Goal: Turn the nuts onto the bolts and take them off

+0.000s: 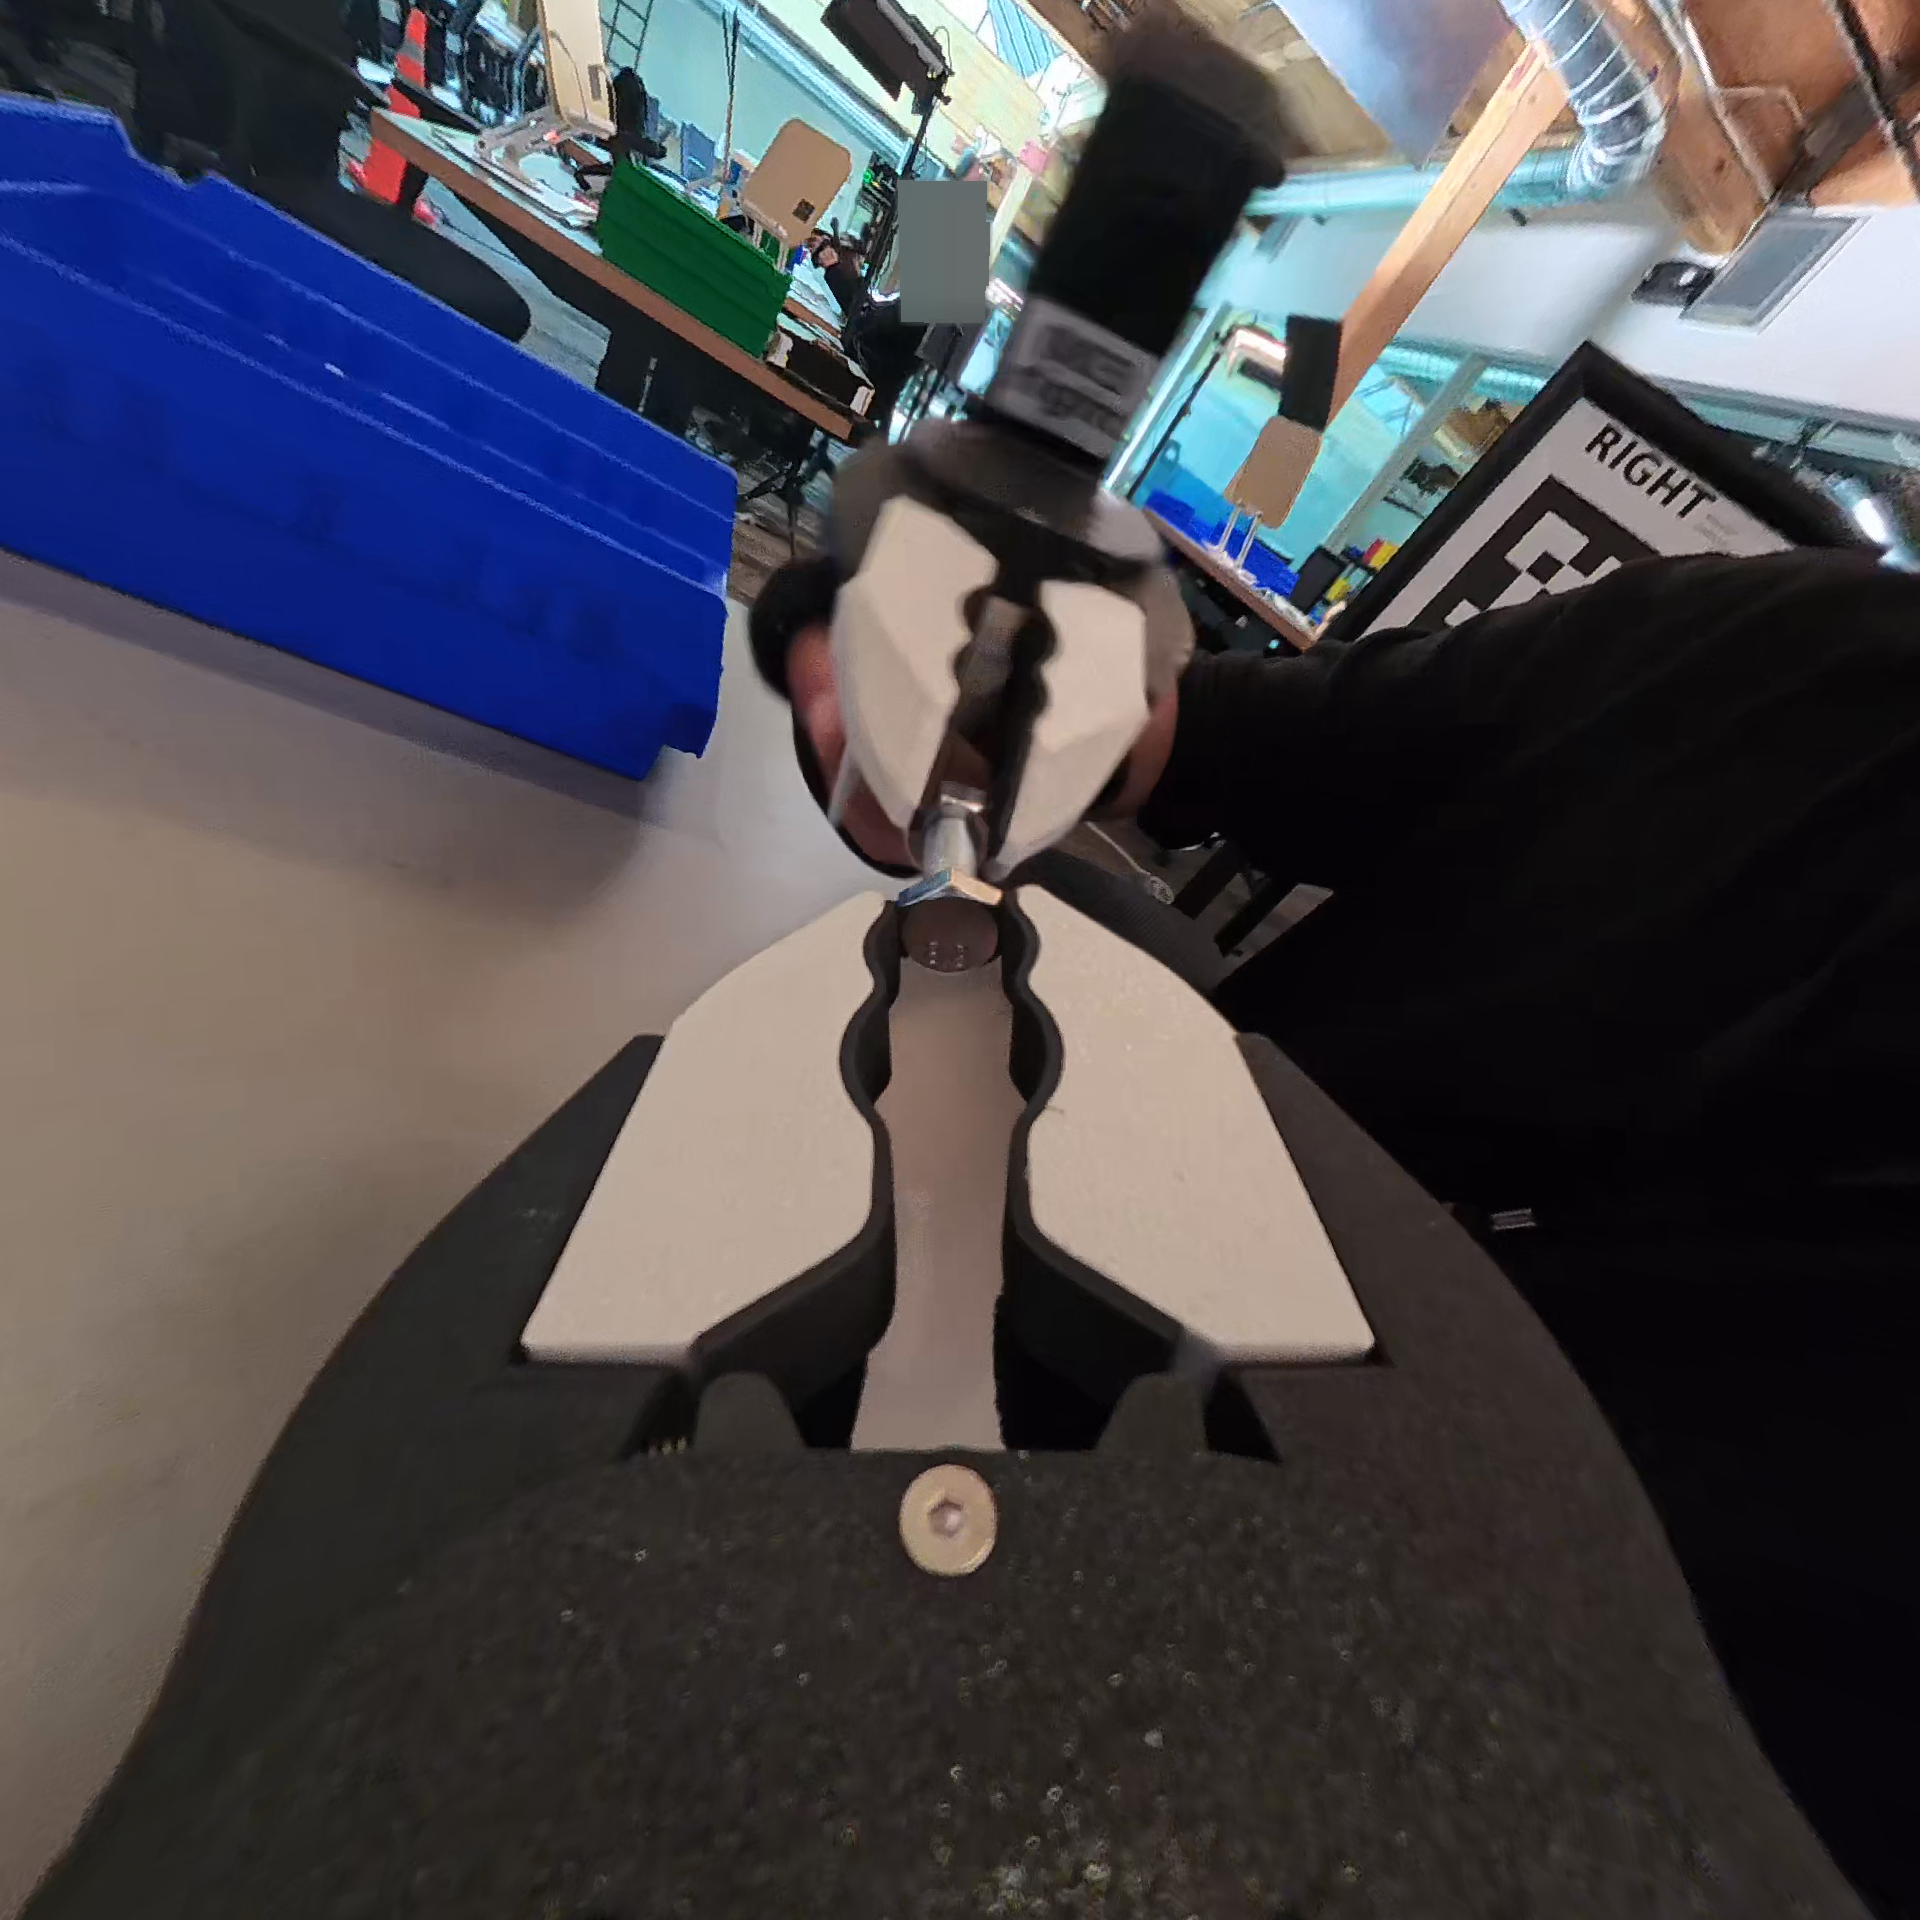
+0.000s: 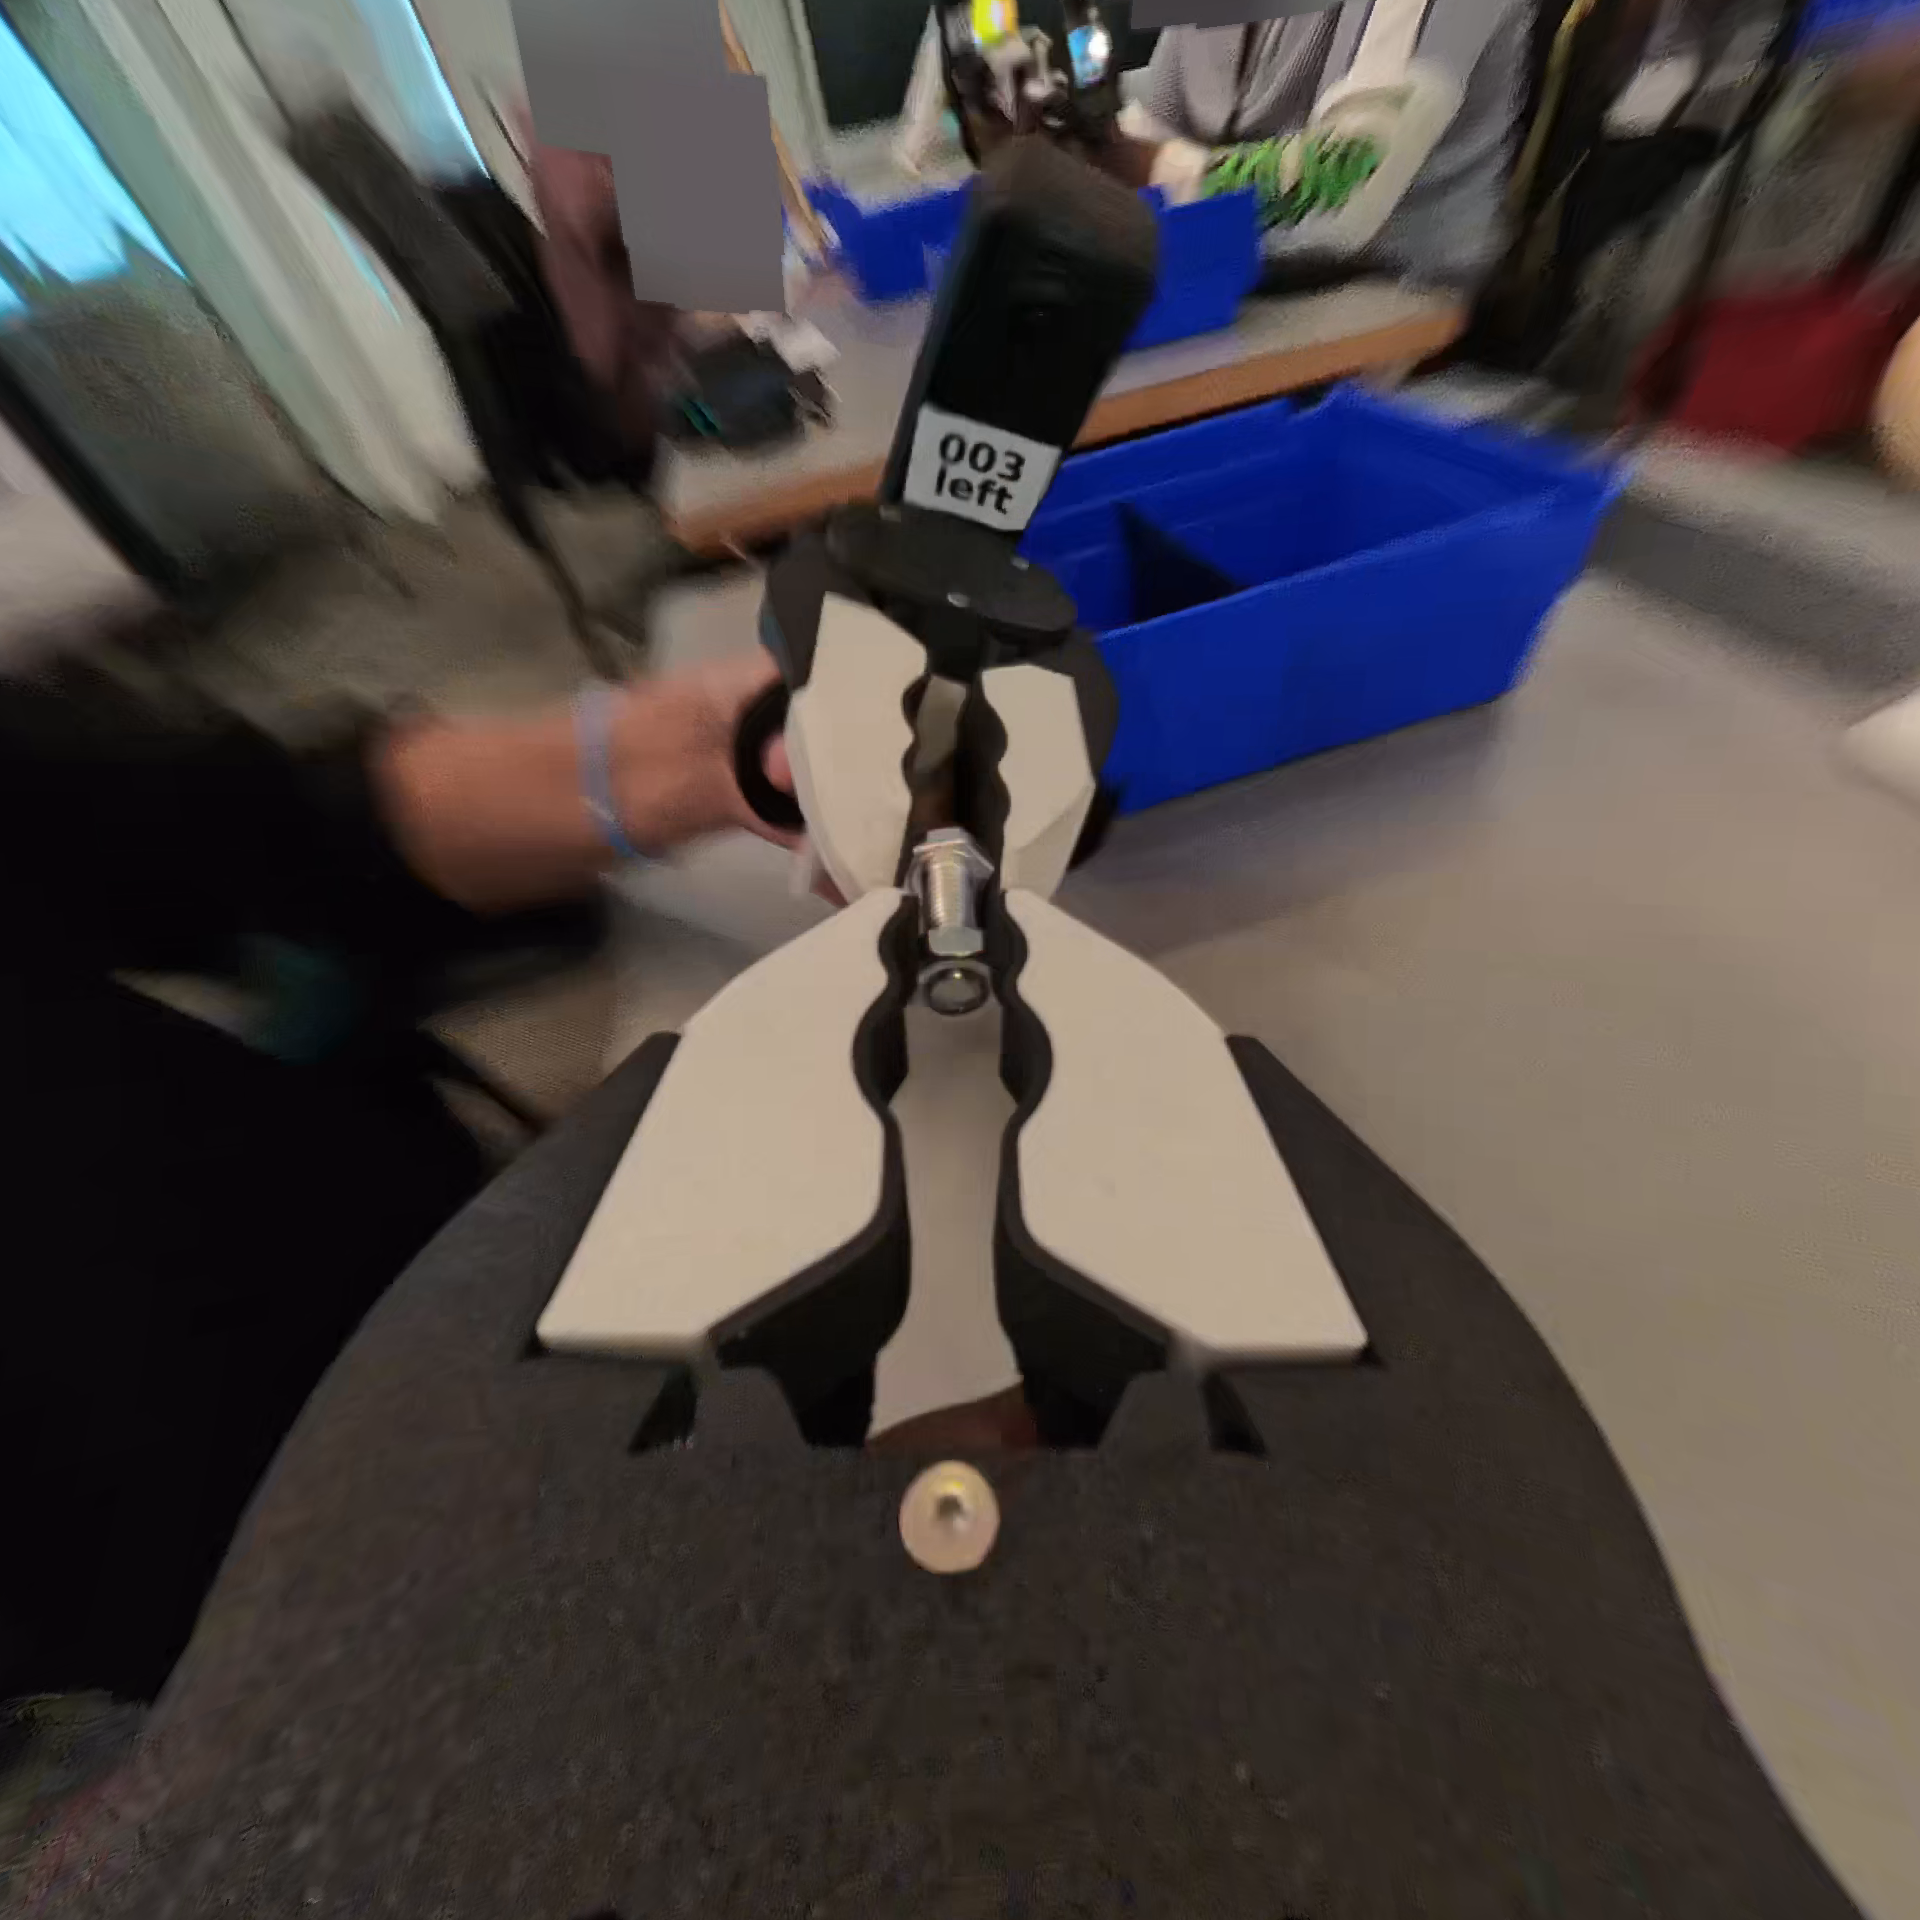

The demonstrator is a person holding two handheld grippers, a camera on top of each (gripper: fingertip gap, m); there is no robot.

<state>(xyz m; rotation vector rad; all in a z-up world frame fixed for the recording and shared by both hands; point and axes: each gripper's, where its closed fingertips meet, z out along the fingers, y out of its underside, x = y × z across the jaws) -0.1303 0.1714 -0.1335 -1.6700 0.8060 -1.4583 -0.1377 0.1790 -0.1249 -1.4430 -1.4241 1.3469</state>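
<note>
2 wrist cameras, set face to face across 1 bolt.

The left wrist view looks forward along the left gripper [image 1: 948, 914], very close behind its fingertips, facing the right gripper [image 1: 961, 821] and a blue bin [image 1: 364, 468] ahead to its left. The right wrist view looks along the right gripper [image 2: 951, 935], equally close, facing the left gripper [image 2: 951, 842] with a blue bin [image 2: 1351, 623] ahead to its right. Both views share the bolt [image 1: 951, 842] [image 2: 948, 894] between the opposed tips and the grey table [image 1: 260, 987] [image 2: 1507, 1039] beneath them.
</note>
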